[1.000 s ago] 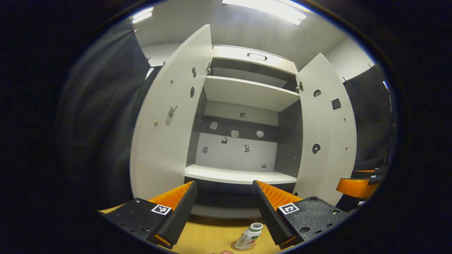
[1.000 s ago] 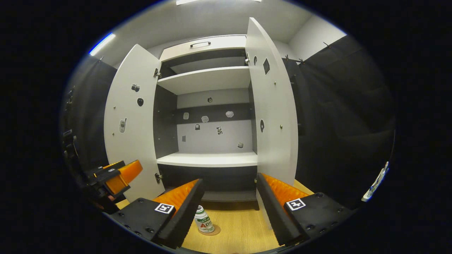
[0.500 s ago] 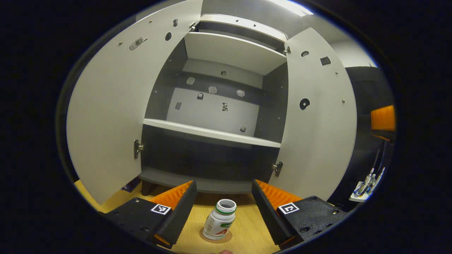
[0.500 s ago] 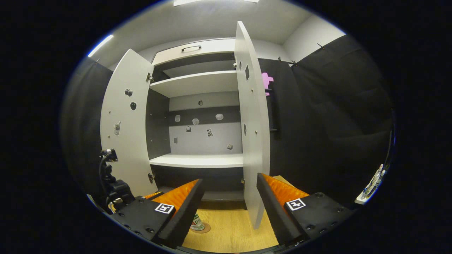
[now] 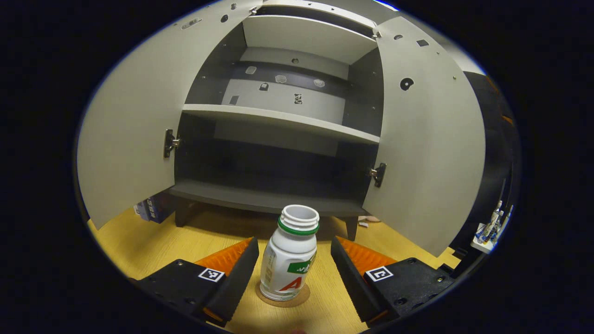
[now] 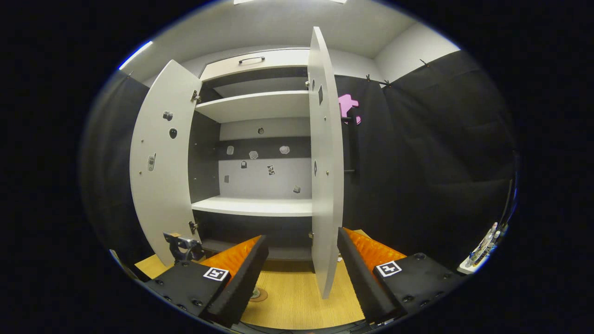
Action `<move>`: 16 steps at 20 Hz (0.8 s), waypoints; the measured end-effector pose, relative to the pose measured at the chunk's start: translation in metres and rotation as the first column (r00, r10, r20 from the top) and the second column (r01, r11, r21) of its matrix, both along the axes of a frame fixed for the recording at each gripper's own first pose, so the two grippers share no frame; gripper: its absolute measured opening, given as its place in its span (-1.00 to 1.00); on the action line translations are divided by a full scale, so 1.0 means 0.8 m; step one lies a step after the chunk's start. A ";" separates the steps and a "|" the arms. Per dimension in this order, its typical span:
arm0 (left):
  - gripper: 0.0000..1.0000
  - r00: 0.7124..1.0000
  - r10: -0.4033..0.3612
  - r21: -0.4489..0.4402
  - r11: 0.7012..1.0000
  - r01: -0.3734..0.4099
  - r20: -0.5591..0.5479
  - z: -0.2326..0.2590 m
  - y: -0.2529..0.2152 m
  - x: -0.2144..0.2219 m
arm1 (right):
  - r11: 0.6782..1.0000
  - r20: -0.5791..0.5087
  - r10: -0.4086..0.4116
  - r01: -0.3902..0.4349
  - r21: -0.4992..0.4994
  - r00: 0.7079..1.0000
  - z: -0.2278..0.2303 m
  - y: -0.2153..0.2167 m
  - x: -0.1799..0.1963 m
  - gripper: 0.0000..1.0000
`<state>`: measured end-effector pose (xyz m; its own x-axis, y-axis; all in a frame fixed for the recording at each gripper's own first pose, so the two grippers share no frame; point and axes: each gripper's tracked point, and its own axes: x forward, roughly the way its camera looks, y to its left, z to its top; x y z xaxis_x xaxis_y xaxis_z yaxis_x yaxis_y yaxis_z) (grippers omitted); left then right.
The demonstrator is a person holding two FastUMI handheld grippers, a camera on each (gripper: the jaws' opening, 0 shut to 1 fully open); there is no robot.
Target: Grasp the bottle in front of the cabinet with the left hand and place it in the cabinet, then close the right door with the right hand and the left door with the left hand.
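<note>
A white bottle (image 5: 289, 260) with a green neck ring and no cap stands upright on a round coaster on the wooden floor, in front of the open cabinet (image 5: 260, 199). My left gripper (image 5: 293, 273) is open, its fingers either side of the bottle with a gap on each side. In the right gripper view my right gripper (image 6: 301, 273) is open and empty, low before the cabinet, with the right door (image 6: 325, 176) seen edge-on just ahead. The left door (image 6: 160, 157) stands wide open. The coaster's edge (image 6: 258, 294) peeks past my right gripper's left finger.
The cabinet has a dark bottom shelf, a white middle shelf (image 5: 278, 118) and an upper shelf (image 6: 255, 104). Both doors (image 5: 429, 139) swing outward toward me. A small box (image 5: 151, 208) lies by the cabinet's left foot. Small bottles (image 6: 485, 243) sit at the far right.
My left gripper has dropped and moved forward, so the bottle now stands between its fingers. My right gripper has shifted slightly, with the right door edge now more central.
</note>
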<state>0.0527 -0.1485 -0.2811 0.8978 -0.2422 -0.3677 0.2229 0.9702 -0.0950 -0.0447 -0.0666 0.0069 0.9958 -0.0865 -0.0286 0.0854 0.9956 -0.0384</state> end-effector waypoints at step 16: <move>0.57 0.996 -0.048 -0.033 0.998 0.046 -0.069 -0.026 0.003 -0.012 | 1.000 -0.004 0.014 -0.014 -0.004 1.000 -0.008 0.001 0.004 0.98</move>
<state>0.0432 -0.1458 -0.3021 0.8577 -0.2955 -0.4208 0.2596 0.9553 -0.1418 -0.0413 -0.0660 0.0008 0.9968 -0.0731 -0.0319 0.0717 0.9965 -0.0427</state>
